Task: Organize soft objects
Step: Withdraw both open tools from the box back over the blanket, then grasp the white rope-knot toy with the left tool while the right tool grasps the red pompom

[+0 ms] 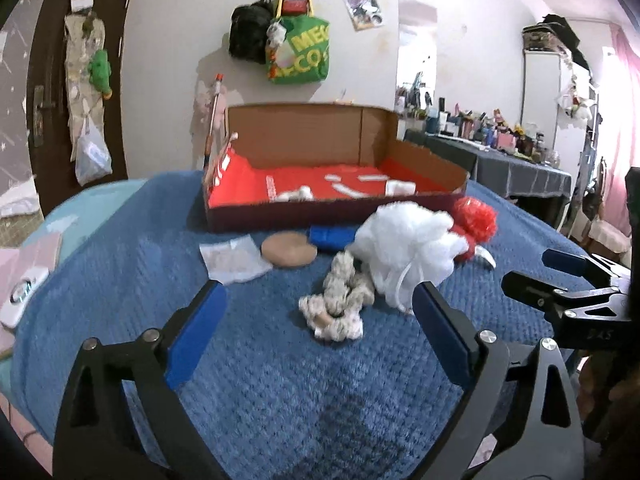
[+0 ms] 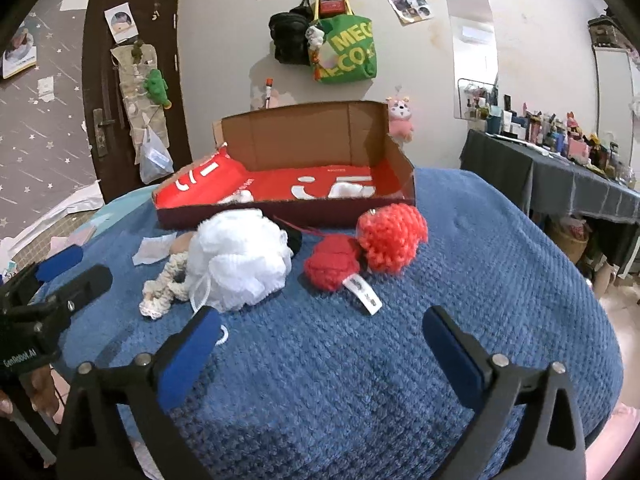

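Note:
A white mesh puff (image 1: 408, 248) (image 2: 236, 260) lies on the blue blanket (image 1: 280, 380) (image 2: 360, 360). A cream knitted scrunchie (image 1: 340, 304) (image 2: 164, 284) lies left of it. A red knitted toy (image 2: 384, 240) (image 1: 474, 218) with a white tag (image 2: 366, 290) lies to the right. A tan round pad (image 1: 289, 249), a blue block (image 1: 332, 236) and a white packet (image 1: 234, 260) lie before the open cardboard box (image 1: 320, 204) (image 2: 280, 212) with a red lining. My left gripper (image 1: 320, 320) is open just short of the scrunchie. My right gripper (image 2: 324, 344) is open, short of the red toy.
A dark door (image 2: 128, 80) and hanging bags (image 1: 298, 40) are on the far wall. A cluttered dark table (image 2: 560, 168) stands at the right. A white device (image 1: 22, 296) lies at the blanket's left edge. The right gripper also shows at the right of the left wrist view (image 1: 560, 276).

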